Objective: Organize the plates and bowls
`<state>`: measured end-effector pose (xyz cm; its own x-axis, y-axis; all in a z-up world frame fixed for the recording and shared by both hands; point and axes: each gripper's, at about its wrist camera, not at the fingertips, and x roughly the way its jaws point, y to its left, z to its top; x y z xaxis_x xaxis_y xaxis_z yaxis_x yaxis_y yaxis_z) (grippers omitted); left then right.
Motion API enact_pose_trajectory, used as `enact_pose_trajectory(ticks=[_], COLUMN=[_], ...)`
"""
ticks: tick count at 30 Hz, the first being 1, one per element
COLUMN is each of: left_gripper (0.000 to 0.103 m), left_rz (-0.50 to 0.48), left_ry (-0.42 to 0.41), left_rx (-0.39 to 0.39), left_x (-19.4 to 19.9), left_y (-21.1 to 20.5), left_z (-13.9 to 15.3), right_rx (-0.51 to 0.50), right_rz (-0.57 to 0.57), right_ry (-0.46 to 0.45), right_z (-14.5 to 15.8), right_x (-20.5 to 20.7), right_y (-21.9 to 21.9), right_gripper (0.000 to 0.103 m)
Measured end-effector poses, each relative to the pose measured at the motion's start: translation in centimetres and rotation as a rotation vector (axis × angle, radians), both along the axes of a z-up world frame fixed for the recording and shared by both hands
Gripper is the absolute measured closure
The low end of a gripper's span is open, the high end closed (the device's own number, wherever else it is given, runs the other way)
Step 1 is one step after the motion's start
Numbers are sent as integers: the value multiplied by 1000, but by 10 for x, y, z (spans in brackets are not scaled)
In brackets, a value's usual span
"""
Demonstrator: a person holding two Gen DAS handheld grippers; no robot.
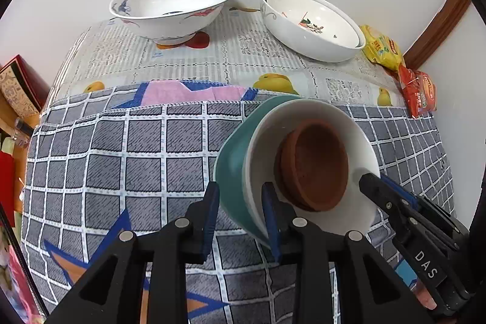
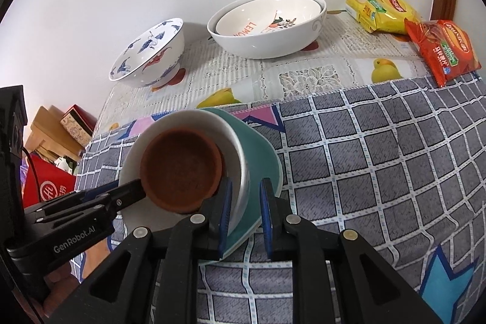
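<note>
So there's 1 nested stack in the middle of the table: a teal plate at the bottom, a glossy white bowl inside it, and a small matte terracotta dish sitting in the white bowl, round and rough-looking. The whole stack sits on a grey checked cloth with a woven texture.

The left gripper has its 2 blue-padded fingers straddling the stack's left rim, jaws only a little apart, pads standing off the rim. The right gripper does the same on the opposite rim, narrow gap, 1 finger inside the white bowl and 1 outside the teal plate; can't tell for sure if the pads press.

Further back near the wall, 2 more groups: 1 footed porcelain bowl with blue cranes, and 1 big white bowl with a shallower lemon-print dish nested in it. They're on a lacy plastic tablecloth with fruit prints. 2 crinkly snack packets at the right edge, 1 yellow packet and 1 red packet.
</note>
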<state>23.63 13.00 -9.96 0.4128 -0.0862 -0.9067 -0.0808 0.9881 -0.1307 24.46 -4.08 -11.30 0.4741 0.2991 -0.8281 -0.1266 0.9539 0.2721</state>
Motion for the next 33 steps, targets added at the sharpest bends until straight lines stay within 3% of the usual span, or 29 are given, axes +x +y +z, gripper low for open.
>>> enact_pose_trajectory(ticks=[15,20,23,26,33], left_gripper=[75,69,62,57,34], left_rz=[-20,-53,-61,-66,-55], left_ry=[-75,-119,-152,-199,-329], left_rx=[27,72,78,80,97], left_x=[-49,-73,-91,-112,-162], left_y=[-13,-33,-45,-60,-92], left_z=[41,58,67,79,103], right_rx=[-7,-21,-52,-79,-175], right_rz=[-3,-33,-51,-71,-111], right_ry=[-54,-111,-131,-159,-197], right_z=[37,57,68,79,97], right_x=[-49,-79,-99,-122,-175], right_y=[-12,-28,-41,-56,-86], right_gripper=[86,86,84,70,59])
